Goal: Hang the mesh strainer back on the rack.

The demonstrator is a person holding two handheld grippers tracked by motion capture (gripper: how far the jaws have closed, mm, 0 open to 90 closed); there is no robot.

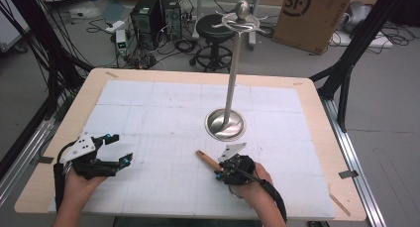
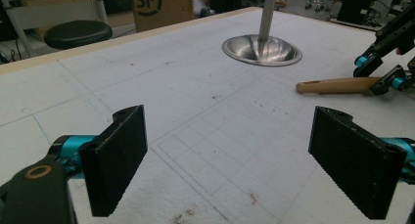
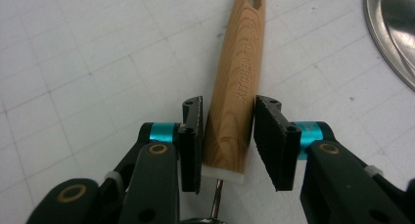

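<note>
— White gridded mat (image 1: 163,113) covers the table, with a steel stand (image 1: 229,88) rising near its far middle. Beyond it sit a stool and a cardboard box on the floor.

— Where is the utensil?

— Its wooden handle (image 3: 237,82) lies flat on the mat, just in front of the stand's base, on the right side. The right gripper (image 3: 227,141) straddles the handle's thick end, where a white collar and a thin metal shaft begin.

— Is it clamped yet?

— Not quite, as far as I can see. The jaws stand on either side of the wood; the left pad looks to be touching or nearly so, and a thin gap shows at the right pad. I'd call it released but about to bite.

— And the left gripper (image 1: 113,148)?

— Spread wide, nothing between its pads (image 2: 117,155), resting near the mat's left edge, well apart from the handle.

— How will the handle behave?

— Stiff, light and smooth, I'd judge. Varnished wood tapers toward the hanging hole, so a grip there could slide. The thick end is the better hold. The hidden head may make it tip once lifted, so squeeze firmly.
</note>
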